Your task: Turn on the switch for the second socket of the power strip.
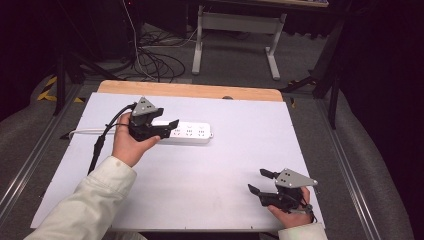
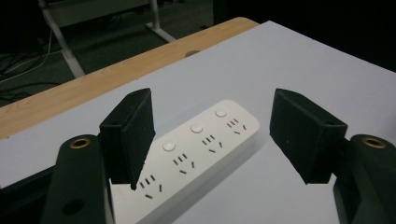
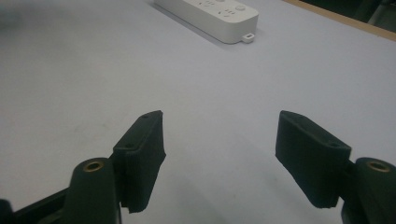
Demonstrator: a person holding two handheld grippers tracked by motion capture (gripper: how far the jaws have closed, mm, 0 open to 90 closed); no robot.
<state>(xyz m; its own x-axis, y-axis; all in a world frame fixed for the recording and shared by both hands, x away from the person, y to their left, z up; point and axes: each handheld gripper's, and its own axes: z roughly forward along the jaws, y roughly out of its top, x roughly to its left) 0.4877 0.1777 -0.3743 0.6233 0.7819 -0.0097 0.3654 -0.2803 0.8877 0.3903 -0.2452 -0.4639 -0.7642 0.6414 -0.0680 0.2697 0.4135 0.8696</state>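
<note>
Power strip point(image 1: 187, 133), white, lies left of centre on the white worktop point(image 1: 225, 165) in the high view, with the left gripper point(image 1: 167, 125) just over its left end, jaws apart; the right gripper point(image 1: 260, 181) hovers near the front right corner, jaws apart. Left gripper view: three buttons and sockets of the strip between spread jaws, no legible writing. Right gripper view: strip far ahead, jaws wide over bare worktop.

White power strip point(image 1: 189, 133), 4 outlets with round buttons, flat on white table point(image 1: 225, 165)
</note>
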